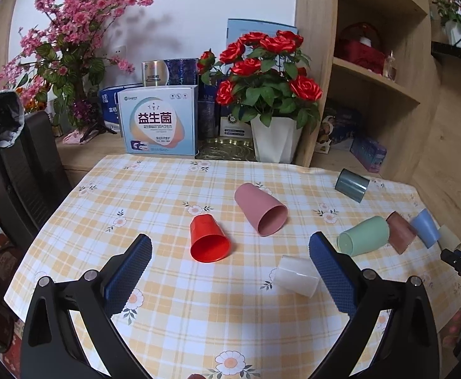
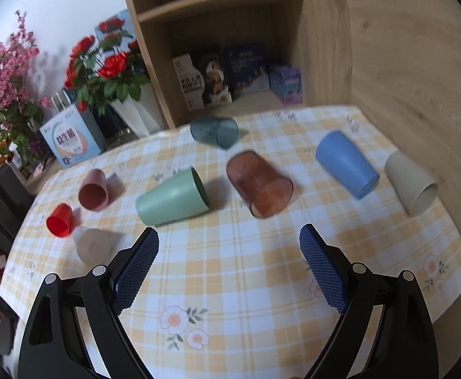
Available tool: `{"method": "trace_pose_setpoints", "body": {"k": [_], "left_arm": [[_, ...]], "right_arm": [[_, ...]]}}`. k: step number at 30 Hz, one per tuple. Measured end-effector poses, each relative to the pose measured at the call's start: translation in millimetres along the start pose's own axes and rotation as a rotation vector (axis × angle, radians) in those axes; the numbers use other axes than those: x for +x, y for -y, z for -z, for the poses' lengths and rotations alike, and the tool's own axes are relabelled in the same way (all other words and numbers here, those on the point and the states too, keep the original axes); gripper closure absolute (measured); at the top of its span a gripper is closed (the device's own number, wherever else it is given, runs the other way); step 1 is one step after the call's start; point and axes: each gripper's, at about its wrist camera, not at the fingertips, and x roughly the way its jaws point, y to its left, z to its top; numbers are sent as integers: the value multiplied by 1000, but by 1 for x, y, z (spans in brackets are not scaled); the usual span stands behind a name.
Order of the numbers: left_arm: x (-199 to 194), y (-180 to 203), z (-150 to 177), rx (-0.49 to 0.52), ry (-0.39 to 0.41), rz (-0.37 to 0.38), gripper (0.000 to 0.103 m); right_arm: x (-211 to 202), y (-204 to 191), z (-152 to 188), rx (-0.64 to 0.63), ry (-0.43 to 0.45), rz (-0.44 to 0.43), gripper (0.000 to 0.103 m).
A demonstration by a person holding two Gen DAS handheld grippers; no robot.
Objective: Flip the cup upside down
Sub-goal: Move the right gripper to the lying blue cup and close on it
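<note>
Several cups lie on their sides on a yellow checked tablecloth. In the left wrist view my left gripper is open above the cloth, with a red cup between its fingers, a pink cup beyond and a clear white cup by the right finger. In the right wrist view my right gripper is open and empty, just short of a green cup and a brown translucent cup. A blue cup, a beige cup and a dark teal cup lie farther off.
A white pot of red roses, a boxed product and pink blossom branches stand behind the table. A wooden shelf unit with boxes rises at the back right. A dark chair stands at the left edge.
</note>
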Motion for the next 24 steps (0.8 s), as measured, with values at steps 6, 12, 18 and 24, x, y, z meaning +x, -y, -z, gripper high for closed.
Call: {"method": "trace_pose_setpoints", "body": {"k": [6, 12, 18, 24], "left_arm": [[18, 16, -6, 10, -24, 21, 6], [35, 33, -13, -9, -39, 42, 6], [48, 47, -14, -6, -64, 66, 6], [62, 54, -12, 18, -97, 51, 6]], "right_arm": [[8, 33, -9, -54, -21, 95, 15], [18, 110, -30, -67, -40, 228, 15], [22, 173, -55, -5, -68, 270, 15], [56, 177, -74, -98, -126, 257, 16]]}}
